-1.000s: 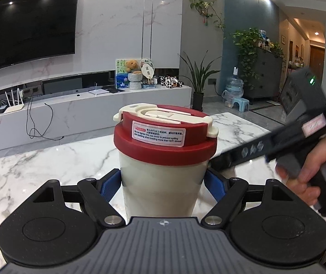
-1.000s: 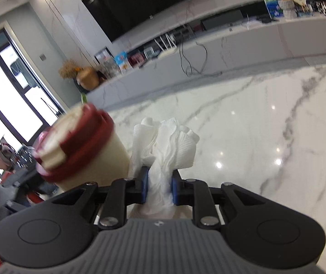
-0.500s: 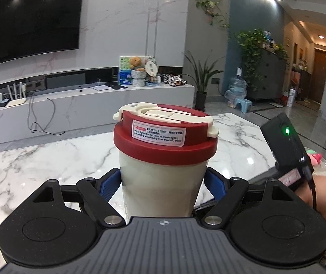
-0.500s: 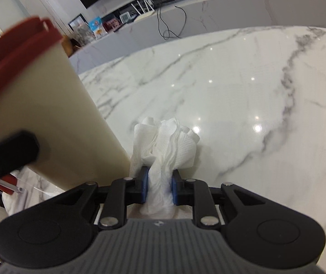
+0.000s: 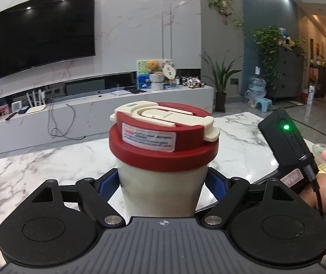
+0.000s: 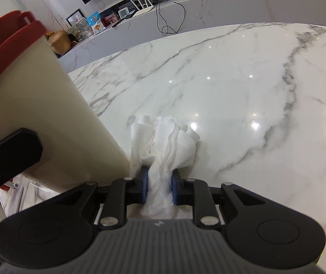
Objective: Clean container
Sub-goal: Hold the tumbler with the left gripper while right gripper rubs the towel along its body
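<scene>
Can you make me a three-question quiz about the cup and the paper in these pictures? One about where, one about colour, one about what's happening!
1. Where is the paper towel?
A. In the right tool
B. On the lid
C. On the floor

2. What colour is the container's lid?
A. Blue
B. Red
C. Green

3. What is the left tool doing?
A. Hanging open
B. Pinching paper
C. Gripping the container

Answers: 1 A, the towel sits pinched between its blue pads. 2 B, the lid is red with a cream latch. 3 C, its pads press both container sides.
</scene>
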`<state>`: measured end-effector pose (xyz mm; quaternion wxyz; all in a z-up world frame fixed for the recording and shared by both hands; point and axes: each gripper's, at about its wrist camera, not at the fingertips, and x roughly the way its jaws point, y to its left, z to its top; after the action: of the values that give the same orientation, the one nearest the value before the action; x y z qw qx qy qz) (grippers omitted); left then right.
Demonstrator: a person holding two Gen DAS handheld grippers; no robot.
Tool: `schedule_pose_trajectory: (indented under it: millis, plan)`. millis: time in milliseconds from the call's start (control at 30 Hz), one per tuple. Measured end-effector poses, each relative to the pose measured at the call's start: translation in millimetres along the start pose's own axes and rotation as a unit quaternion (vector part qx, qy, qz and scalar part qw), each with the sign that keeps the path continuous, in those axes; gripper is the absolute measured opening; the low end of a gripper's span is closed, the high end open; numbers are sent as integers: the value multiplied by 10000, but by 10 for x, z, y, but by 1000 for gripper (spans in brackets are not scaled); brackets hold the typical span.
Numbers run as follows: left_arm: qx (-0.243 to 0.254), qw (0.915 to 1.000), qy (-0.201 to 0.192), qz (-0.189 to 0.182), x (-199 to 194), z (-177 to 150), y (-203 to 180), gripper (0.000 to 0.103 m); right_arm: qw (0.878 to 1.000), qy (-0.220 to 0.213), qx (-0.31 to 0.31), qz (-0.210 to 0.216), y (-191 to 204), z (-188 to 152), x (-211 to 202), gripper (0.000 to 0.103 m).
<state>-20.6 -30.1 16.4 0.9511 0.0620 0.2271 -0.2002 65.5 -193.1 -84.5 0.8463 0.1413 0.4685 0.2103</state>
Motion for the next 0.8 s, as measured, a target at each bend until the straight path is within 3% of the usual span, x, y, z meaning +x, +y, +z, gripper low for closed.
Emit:
schedule_pose_trajectory:
  millis: [200,500,800]
  plan:
    - [-437,9982,-27,404,-6,-8,-39,81,10000,9,-26,-11,16,-4,-2,23]
    - [-505,9911,-207,1216,-111,-72,-303,81,10000,1,-24,-22,45,-9,45,23]
    - [-481,9892,-380,1334,-109,-68,-322,78,10000,17,-84,-13,-104,81,58,23]
